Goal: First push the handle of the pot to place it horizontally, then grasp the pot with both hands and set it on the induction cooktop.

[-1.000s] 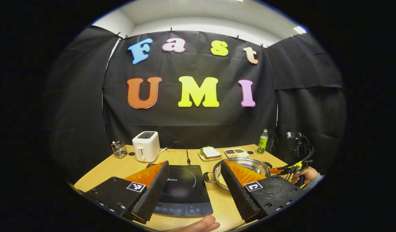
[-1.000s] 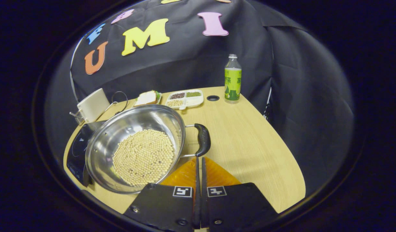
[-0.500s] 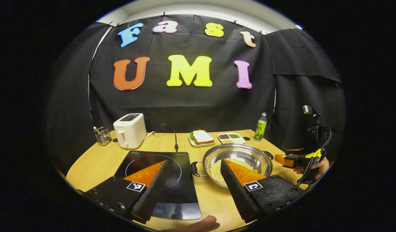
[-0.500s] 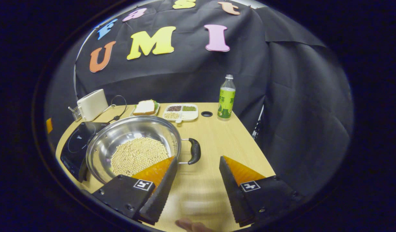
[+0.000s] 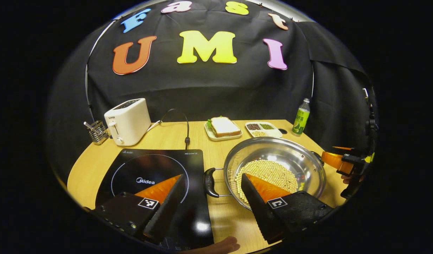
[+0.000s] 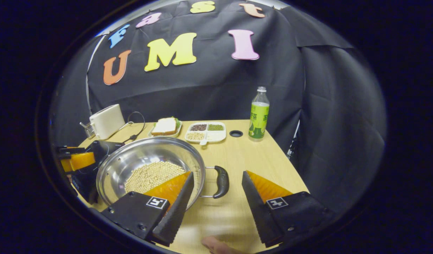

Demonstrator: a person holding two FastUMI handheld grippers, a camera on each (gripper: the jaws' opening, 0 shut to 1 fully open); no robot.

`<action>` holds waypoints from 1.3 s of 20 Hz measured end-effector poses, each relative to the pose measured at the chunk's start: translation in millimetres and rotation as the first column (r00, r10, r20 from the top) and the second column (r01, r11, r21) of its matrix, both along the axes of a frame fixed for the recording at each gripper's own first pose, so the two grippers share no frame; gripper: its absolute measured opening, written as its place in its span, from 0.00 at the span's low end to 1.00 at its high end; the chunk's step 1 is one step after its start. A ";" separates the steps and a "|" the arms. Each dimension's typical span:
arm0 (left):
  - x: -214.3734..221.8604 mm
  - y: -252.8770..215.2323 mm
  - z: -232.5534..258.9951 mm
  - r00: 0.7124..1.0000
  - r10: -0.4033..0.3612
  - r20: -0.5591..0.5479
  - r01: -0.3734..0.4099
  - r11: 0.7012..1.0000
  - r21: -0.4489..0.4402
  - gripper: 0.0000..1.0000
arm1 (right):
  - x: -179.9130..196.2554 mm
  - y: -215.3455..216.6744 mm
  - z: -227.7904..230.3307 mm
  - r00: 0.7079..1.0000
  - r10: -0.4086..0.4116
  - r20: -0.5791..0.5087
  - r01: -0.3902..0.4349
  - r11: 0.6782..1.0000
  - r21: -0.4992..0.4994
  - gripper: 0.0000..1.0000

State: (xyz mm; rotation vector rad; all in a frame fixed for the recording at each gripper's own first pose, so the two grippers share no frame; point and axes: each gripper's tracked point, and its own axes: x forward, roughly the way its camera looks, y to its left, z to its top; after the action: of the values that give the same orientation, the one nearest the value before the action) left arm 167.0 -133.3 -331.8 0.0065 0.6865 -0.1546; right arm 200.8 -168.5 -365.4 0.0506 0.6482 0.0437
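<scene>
A steel pot (image 5: 273,150) holding pale beans (image 5: 269,173) stands on the wooden table, just right of the black induction cooktop (image 5: 156,169). Its two black handles point left and right. My left gripper (image 5: 213,176) is open, hovering on the near side of the left handle (image 5: 210,182), which sits in line with the gap between its fingers. My right gripper (image 6: 218,173) is open too, on the near side of the right handle (image 6: 222,181). Across the pot (image 6: 149,158), the right gripper view shows the left gripper (image 6: 73,160). The left gripper view has the right gripper (image 5: 338,160) at its far right.
At the back of the table are a white toaster (image 5: 128,121), a wire utensil holder (image 5: 96,131), a sandwich on a plate (image 5: 223,127), a divided tray of grains (image 5: 263,128) and a green bottle (image 5: 301,121). The cooktop's cable (image 5: 186,130) runs back towards the wall.
The right gripper, shut a second ago, has opened and now flanks the right handle. The left gripper has come lower and nearer to the pot's left handle. The pot has not moved.
</scene>
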 end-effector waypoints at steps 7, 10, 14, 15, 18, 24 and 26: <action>18.3 -18.5 -37.0 0.995 -0.025 -0.099 0.026 1.000 0.011 0.96 | 13.8 8.7 -31.5 0.997 0.009 -0.075 -0.006 0.999 0.041 0.87; 21.5 -20.1 -49.7 0.990 -0.034 -0.134 0.038 0.999 0.026 0.94 | 15.6 6.8 -39.0 0.995 -0.006 -0.096 0.009 0.999 0.031 0.70; 21.3 -13.4 -52.6 0.990 -0.010 -0.140 0.021 0.997 0.071 0.77 | 14.8 6.0 -43.5 0.993 -0.024 -0.118 0.026 1.000 0.017 0.69; 22.0 -12.8 -53.3 0.991 -0.011 -0.137 0.021 0.997 0.071 0.71 | 17.3 5.9 -45.5 0.992 -0.025 -0.120 0.027 1.000 0.011 0.69; 22.8 -14.7 -54.7 0.992 -0.034 -0.120 0.044 0.996 0.082 0.62 | 14.2 5.7 -43.5 0.991 -0.043 -0.130 0.045 0.999 0.013 0.66; 13.1 -15.7 -51.3 0.989 -0.062 -0.137 0.066 0.997 0.027 0.59 | -10.6 4.7 -32.5 0.980 -0.107 -0.171 0.112 0.994 0.017 0.62; 2.3 -13.9 -45.1 0.987 -0.070 -0.148 0.070 0.998 -0.006 0.58 | -21.3 5.0 -20.8 0.981 -0.119 -0.154 0.121 0.993 0.006 0.62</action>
State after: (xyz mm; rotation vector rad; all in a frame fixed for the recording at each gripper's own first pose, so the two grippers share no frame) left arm 169.2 -147.2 -377.0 0.0188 0.8351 -0.2245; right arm 179.5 -163.5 -386.2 0.1081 0.7974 -0.0723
